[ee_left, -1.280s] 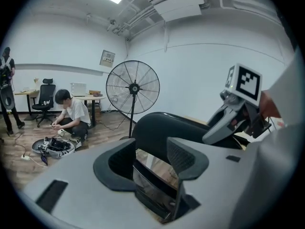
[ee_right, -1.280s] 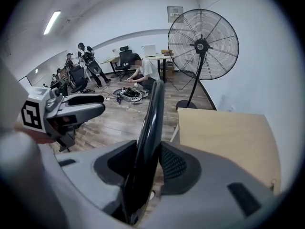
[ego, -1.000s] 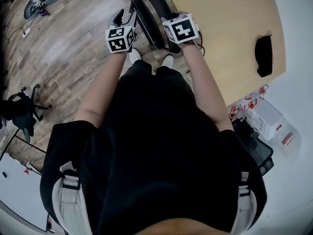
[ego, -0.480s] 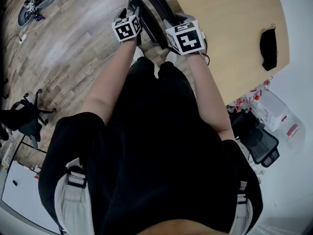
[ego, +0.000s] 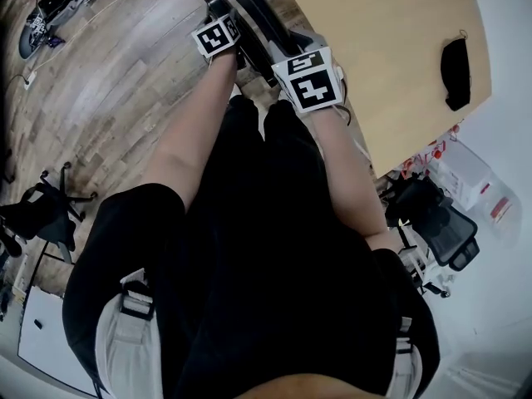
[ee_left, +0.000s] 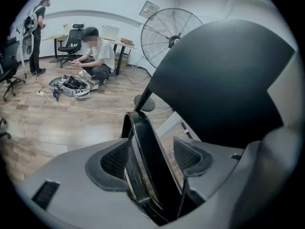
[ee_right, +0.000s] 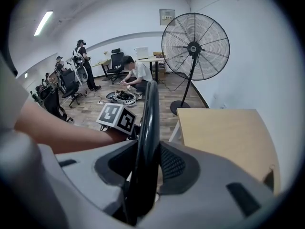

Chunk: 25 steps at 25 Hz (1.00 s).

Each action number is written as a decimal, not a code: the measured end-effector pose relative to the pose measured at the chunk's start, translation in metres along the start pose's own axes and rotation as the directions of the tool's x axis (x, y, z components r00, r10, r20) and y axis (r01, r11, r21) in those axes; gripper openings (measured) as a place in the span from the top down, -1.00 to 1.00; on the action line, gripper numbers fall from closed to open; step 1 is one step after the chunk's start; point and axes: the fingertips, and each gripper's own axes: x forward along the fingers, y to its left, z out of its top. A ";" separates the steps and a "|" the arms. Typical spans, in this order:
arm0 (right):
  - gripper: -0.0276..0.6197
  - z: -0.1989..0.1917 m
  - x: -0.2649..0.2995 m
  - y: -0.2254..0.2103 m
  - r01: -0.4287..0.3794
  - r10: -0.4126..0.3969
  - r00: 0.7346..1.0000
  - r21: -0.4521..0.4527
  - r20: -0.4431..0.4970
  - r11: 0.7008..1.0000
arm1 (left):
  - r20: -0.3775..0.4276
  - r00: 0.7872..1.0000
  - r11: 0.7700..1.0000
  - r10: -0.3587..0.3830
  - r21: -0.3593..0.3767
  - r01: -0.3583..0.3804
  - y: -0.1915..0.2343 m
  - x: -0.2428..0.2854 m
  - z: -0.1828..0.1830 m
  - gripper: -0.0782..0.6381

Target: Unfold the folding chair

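The black folding chair (ego: 249,7) stands folded in front of the person's feet, beside a table. My left gripper (ego: 223,15) reaches down to the chair's left side. In the left gripper view a black frame bar (ee_left: 147,175) runs between the pads (ee_left: 110,160), with floor showing in the gap on the right. These jaws have just been opening and do not clamp the bar. A dark padded chair panel (ee_left: 224,80) fills the upper right of that view. My right gripper (ee_right: 143,163) is shut on an upright black chair tube (ee_right: 150,123).
A light wooden table (ego: 391,48) with a black pouch (ego: 457,73) stands right of the chair. A large floor fan (ee_right: 195,46) is behind. A person sits on the floor (ee_left: 95,51) among cables. Office chairs (ego: 41,206) (ego: 432,223) flank the person.
My left gripper has sunk lower along the chair's left side, away from the camera, and rolled. The right gripper stays on the chair tube.
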 end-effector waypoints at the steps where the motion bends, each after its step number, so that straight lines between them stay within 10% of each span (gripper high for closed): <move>1: 0.50 0.000 -0.001 0.000 -0.001 0.001 1.000 0.002 0.001 1.000 | -0.005 1.000 1.000 -0.001 -0.012 0.001 -0.002 0.005 -0.002 -0.03; 12: 0.51 0.002 -0.002 0.002 -0.011 0.011 1.000 -0.018 0.002 1.000 | -0.118 0.989 0.995 0.089 -0.032 -0.094 0.002 0.029 -0.032 -0.03; 20: 0.51 0.002 -0.001 0.004 -0.006 0.006 1.000 -0.019 0.009 1.000 | -0.028 0.986 0.986 0.164 0.005 -0.164 0.014 0.045 -0.014 0.09; 25: 0.51 0.000 0.000 0.002 -0.004 0.004 1.000 -0.002 0.014 1.000 | -0.163 0.985 0.993 0.049 -0.097 -0.065 -0.009 0.040 -0.041 0.22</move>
